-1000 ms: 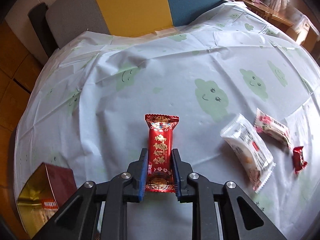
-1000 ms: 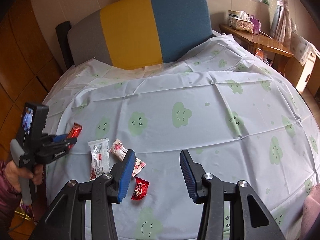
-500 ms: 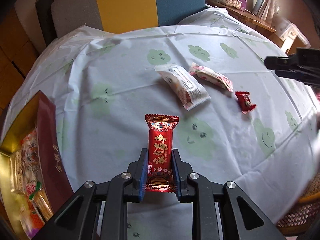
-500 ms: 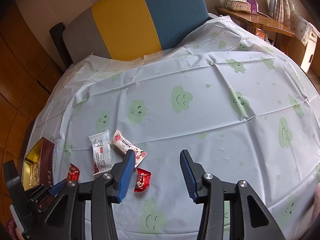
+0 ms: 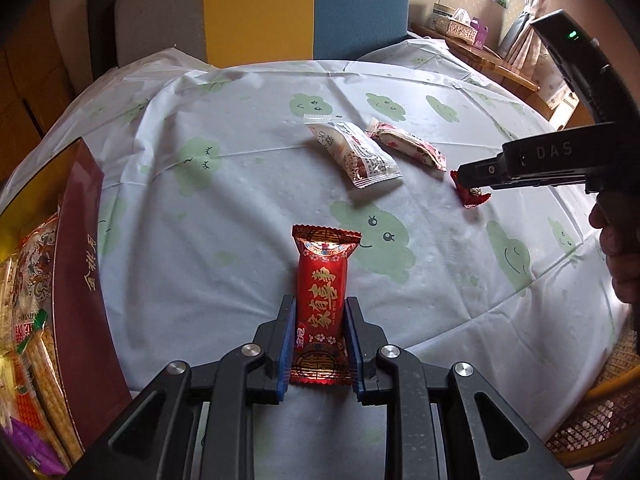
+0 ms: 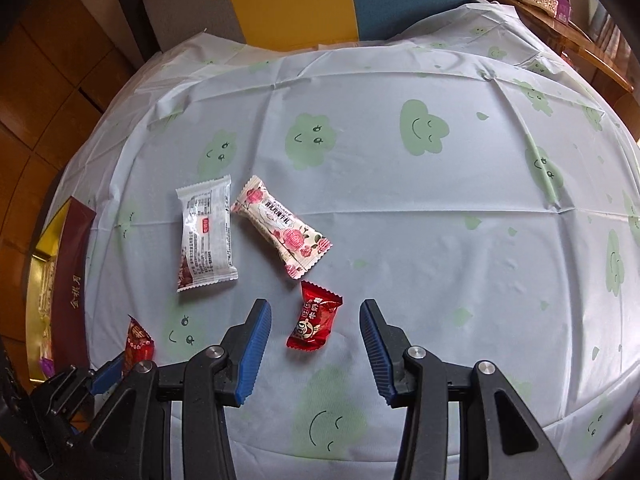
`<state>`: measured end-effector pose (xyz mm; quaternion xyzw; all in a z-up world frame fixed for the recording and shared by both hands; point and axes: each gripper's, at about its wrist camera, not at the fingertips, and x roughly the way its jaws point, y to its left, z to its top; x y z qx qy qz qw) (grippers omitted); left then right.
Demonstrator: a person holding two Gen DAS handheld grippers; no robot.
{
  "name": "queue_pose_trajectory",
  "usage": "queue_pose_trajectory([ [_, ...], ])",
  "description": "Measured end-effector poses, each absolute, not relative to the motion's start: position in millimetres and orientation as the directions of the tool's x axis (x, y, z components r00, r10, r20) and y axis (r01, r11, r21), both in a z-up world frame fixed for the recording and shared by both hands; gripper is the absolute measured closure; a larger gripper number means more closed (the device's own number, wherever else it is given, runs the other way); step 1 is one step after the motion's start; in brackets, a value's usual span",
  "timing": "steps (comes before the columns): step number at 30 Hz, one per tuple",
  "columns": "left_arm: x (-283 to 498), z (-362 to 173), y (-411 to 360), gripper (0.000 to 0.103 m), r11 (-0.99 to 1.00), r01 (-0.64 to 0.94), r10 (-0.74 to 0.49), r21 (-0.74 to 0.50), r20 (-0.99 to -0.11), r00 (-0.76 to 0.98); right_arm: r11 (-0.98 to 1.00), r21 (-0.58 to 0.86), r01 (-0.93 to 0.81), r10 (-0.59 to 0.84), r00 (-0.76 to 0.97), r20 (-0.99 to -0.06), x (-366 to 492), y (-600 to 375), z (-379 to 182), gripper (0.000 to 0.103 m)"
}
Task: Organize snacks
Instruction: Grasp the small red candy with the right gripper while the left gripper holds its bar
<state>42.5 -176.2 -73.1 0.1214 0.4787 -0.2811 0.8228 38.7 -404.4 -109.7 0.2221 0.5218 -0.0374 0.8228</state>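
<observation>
My left gripper [image 5: 320, 304] is shut on a long red packet [image 5: 322, 276] and holds it above the tablecloth, beside the open maroon and gold box [image 5: 76, 248]. In the right wrist view the open right gripper [image 6: 315, 306] hangs low over a small red candy [image 6: 314, 322], which lies between its blue fingers [image 6: 256, 332] without touching them. A white packet [image 6: 206, 236] and a pink rose packet [image 6: 282, 226] lie just beyond. The left gripper [image 6: 116, 368] with its red packet [image 6: 138, 338] shows at the lower left.
The box [image 6: 72, 280] at the table's left edge holds several snacks. A cloud-print tablecloth [image 6: 440, 240] covers the round table. A grey, yellow and blue chair back [image 5: 260, 8] stands behind it. A wooden side table [image 5: 480, 52] and a wicker seat [image 5: 600, 412] are at the right.
The left gripper has swung left with the red packet, and the box has come into fuller view. The right gripper has sunk and closed in over the small red candy.
</observation>
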Motion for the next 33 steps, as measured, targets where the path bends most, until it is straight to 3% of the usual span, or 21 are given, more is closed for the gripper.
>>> queue_pose_trajectory([
  [4, 41, -74, -175, 0.079, 0.809, 0.583, -0.355, -0.073, -0.851, 0.387, 0.916, 0.282, 0.287, 0.143, 0.424, -0.894, 44, -397, -118, 0.057],
  [6, 41, -74, -174, 0.079, 0.807, 0.586, -0.358, -0.074, -0.85, 0.385, 0.927, 0.262, 0.268, 0.133, 0.42, -0.898, 48, -392, -121, 0.083],
  [8, 42, -74, -173, 0.079, 0.807, 0.586, -0.363, -0.08, -0.85, 0.383, 0.944, 0.233, 0.232, 0.122, 0.411, -0.903, 52, -384, -123, 0.085],
  [19, 39, -69, -173, 0.082, 0.815, 0.574, -0.357, -0.076, -0.846, 0.395, 0.979, 0.151, 0.137, 0.084, 0.403, -0.911, 55, -366, -127, 0.083],
  [33, 30, -4, -124, 0.081, 0.88, 0.474, -0.321, -0.039, -0.784, 0.531, 0.988, 0.107, 0.107, 0.054, 0.414, -0.909, 53, -356, -127, 0.083],
])
